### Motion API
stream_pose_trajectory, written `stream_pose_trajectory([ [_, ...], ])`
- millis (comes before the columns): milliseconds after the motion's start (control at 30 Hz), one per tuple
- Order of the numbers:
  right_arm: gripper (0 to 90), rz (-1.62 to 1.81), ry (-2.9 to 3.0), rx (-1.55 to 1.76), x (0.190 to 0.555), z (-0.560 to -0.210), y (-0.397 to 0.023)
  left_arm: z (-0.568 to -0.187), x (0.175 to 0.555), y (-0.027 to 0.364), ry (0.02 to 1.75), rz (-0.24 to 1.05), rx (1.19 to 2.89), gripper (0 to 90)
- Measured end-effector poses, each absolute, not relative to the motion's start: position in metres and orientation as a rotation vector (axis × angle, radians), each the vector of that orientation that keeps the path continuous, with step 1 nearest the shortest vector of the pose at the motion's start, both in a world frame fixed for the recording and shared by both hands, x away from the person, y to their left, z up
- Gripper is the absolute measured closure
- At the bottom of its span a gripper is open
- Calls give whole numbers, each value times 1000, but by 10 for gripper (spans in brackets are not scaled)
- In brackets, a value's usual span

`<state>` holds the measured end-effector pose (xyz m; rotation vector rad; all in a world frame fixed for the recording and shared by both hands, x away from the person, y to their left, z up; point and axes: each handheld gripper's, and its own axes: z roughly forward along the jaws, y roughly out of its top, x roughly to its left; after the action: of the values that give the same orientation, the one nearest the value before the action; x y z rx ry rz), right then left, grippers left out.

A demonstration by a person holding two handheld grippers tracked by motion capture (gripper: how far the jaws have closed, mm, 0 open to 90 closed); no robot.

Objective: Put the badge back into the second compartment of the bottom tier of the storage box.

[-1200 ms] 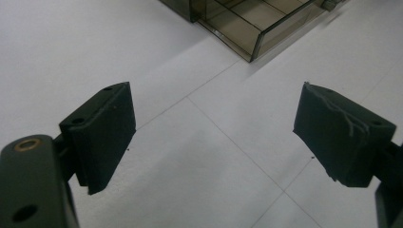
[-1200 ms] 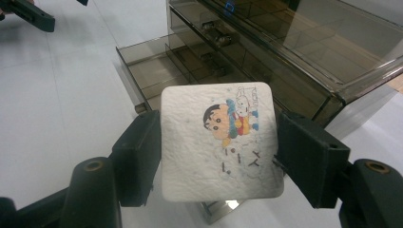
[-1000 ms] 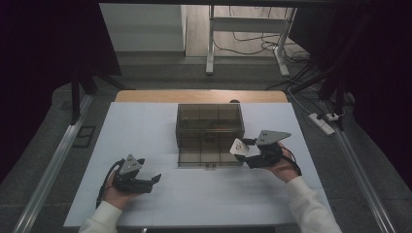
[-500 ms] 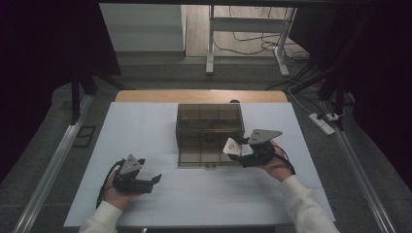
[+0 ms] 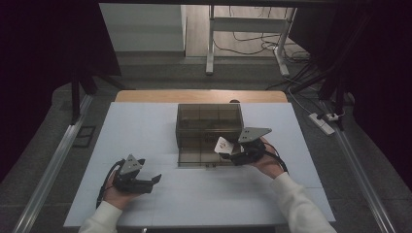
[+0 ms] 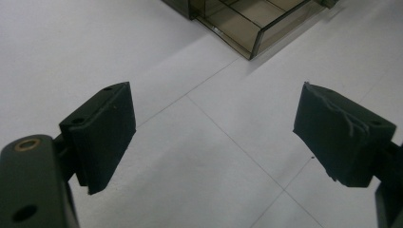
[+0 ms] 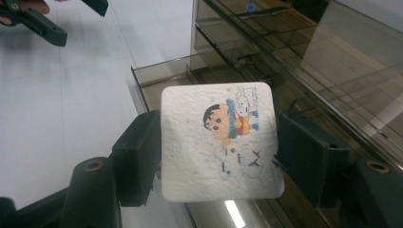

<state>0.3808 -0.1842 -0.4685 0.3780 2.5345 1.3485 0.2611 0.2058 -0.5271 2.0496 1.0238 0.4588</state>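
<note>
The right gripper (image 7: 216, 156) clamps one white square cartoon-printed pad (image 7: 219, 140) above one smoky transparent drawer box (image 5: 209, 131); its drawing reads from that gripper's view. The left gripper (image 6: 214, 137) gapes empty.

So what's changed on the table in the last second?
The right gripper, holding the white cartoon card, moved left across the open drawer of the smoky box. The left gripper stayed put, jaws open and empty.

Beneath my right gripper (image 5: 225, 148) lies the white sheet-covered tabletop (image 5: 145, 126). Off to its right is a white power strip (image 5: 324, 123) on the grey floor, and far beyond it are tangled black cables (image 5: 243, 46).
</note>
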Motion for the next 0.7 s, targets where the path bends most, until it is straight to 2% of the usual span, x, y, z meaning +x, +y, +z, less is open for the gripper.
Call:
stream_pose_trajectory([
  [700,330,1325,2571,287,386,-474,-160,-527,261,206,1026,459,2053,138],
])
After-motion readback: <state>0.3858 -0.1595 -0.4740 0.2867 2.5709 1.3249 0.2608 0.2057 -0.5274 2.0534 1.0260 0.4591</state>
